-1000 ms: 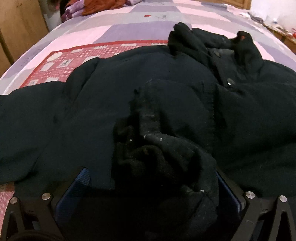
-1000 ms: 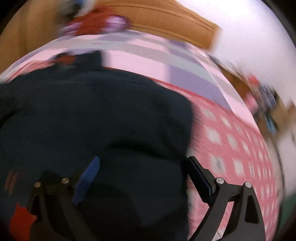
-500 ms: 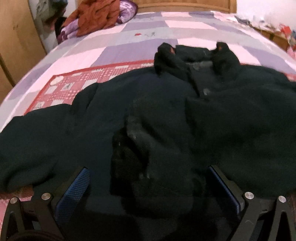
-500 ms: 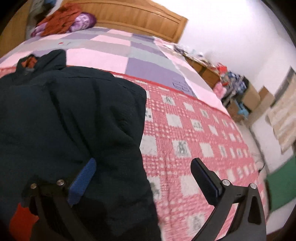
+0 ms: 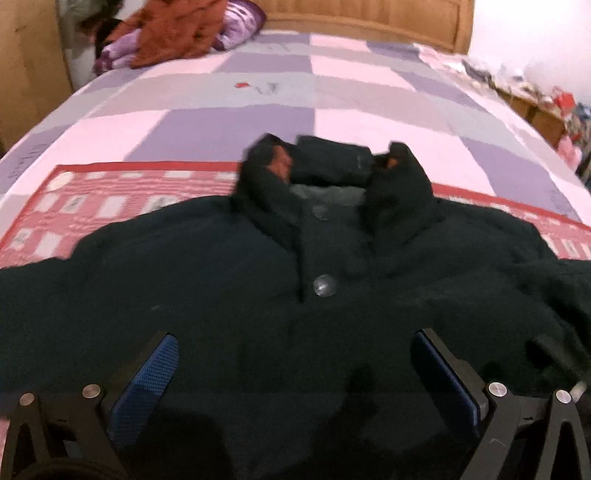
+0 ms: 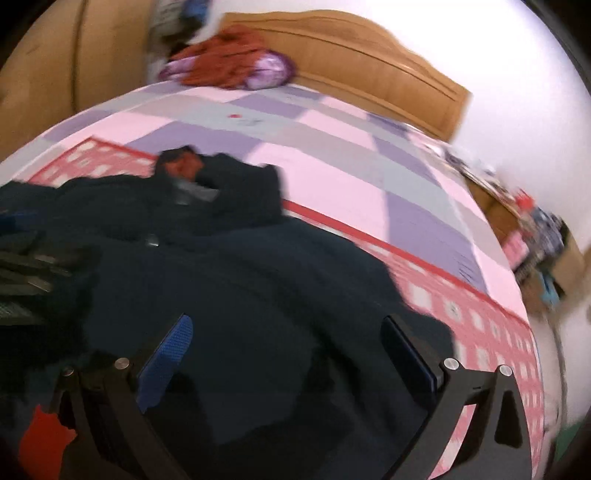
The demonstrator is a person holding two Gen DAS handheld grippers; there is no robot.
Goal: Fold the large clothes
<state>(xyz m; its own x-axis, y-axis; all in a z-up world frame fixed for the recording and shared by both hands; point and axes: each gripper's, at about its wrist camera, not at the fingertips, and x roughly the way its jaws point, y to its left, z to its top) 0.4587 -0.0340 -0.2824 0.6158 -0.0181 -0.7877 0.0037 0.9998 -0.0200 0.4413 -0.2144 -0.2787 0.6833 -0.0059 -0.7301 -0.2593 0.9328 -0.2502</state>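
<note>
A large dark coat [image 5: 221, 280] lies spread front-up on the bed, collar [image 5: 332, 177] at the far side, a round button [image 5: 324, 285] on its front. My left gripper [image 5: 295, 369] is open and empty, low over the coat's middle. My right gripper [image 6: 288, 354] is open and empty over the coat's right part [image 6: 258, 280]. The left gripper's black frame [image 6: 26, 273] shows at the left edge of the right wrist view.
The bed has a pink and purple patchwork cover [image 5: 258, 92] with a red checked blanket [image 5: 110, 199] under the coat. Orange and purple clothes [image 5: 173, 29] are heaped by the wooden headboard [image 5: 369, 18]. Cluttered boxes [image 6: 539, 236] stand right of the bed.
The bunched dark sleeve between my left jaws is gone from view; the left gripper now faces the collar. The right gripper has swung left, from the bed's right edge toward the coat.
</note>
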